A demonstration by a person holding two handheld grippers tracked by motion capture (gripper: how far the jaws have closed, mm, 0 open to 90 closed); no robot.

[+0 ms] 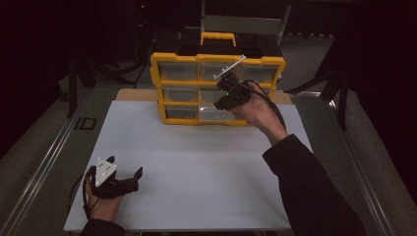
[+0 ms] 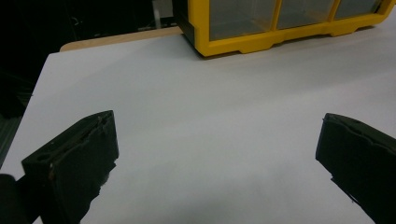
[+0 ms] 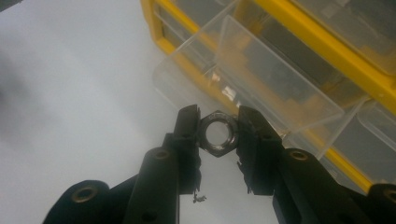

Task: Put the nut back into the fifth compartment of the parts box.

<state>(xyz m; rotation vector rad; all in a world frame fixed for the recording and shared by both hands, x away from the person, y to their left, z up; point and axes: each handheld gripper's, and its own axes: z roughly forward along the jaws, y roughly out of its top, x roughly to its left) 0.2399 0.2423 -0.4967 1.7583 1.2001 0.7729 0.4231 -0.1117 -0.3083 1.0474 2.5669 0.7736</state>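
A yellow drawer cabinet (image 1: 216,61) with clear drawers stands at the far side of the white table (image 1: 196,167). My right gripper (image 3: 217,122) is shut on a dark metal hex nut (image 3: 217,135), held above a pulled-out clear drawer (image 3: 261,88) in the bottom row. In the high view that right gripper (image 1: 220,104) hovers in front of the cabinet's right half. My left gripper (image 1: 125,167) rests on the table at the near left, open, with nothing between its jaws. The left gripper view shows its fingers (image 2: 74,158) wide apart over bare table, with the cabinet (image 2: 243,44) ahead.
The cabinet has a yellow carry handle (image 1: 218,37) on top. Metal rails (image 1: 44,162) run along the table's left and right sides. Dark floor and stands surround the table at the back.
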